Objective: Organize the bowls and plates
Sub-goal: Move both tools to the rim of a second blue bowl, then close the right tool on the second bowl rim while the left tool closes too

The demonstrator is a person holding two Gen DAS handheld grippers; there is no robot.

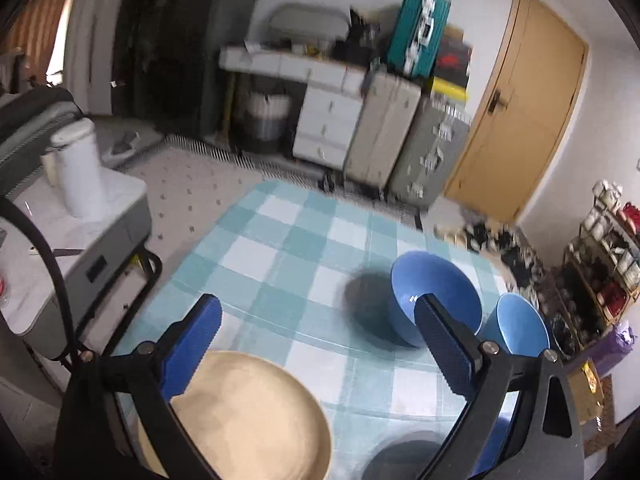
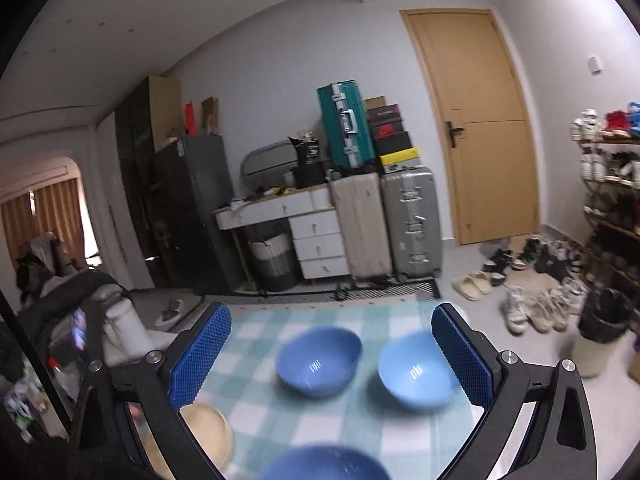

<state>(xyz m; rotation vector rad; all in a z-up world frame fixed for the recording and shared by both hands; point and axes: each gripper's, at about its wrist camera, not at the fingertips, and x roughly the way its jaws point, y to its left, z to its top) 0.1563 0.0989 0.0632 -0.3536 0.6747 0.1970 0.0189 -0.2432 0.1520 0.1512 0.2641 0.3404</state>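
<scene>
On the blue-checked tablecloth (image 1: pixel 280 240) lies a beige plate (image 1: pixel 256 416), under my open, empty left gripper (image 1: pixel 320 332). A darker blue bowl (image 1: pixel 436 300) and a lighter blue bowl (image 1: pixel 520 326) stand ahead to the right. A dark round dish (image 1: pixel 404 456) shows at the bottom edge. In the right wrist view my open, empty right gripper (image 2: pixel 332 344) hovers above the darker bowl (image 2: pixel 318 360) and the lighter bowl (image 2: pixel 416 372). A third blue bowl (image 2: pixel 324 464) is at the bottom edge, and the beige plate (image 2: pixel 210 432) is at lower left.
A side table (image 1: pixel 60 240) with a white paper roll (image 1: pixel 80 168) stands left of the table. Beyond are white drawers (image 2: pixel 316 236), suitcases (image 2: pixel 412 224), a door (image 2: pixel 480 128), shoes (image 2: pixel 536 304), a bin (image 2: pixel 600 328) and a shoe rack (image 2: pixel 612 176).
</scene>
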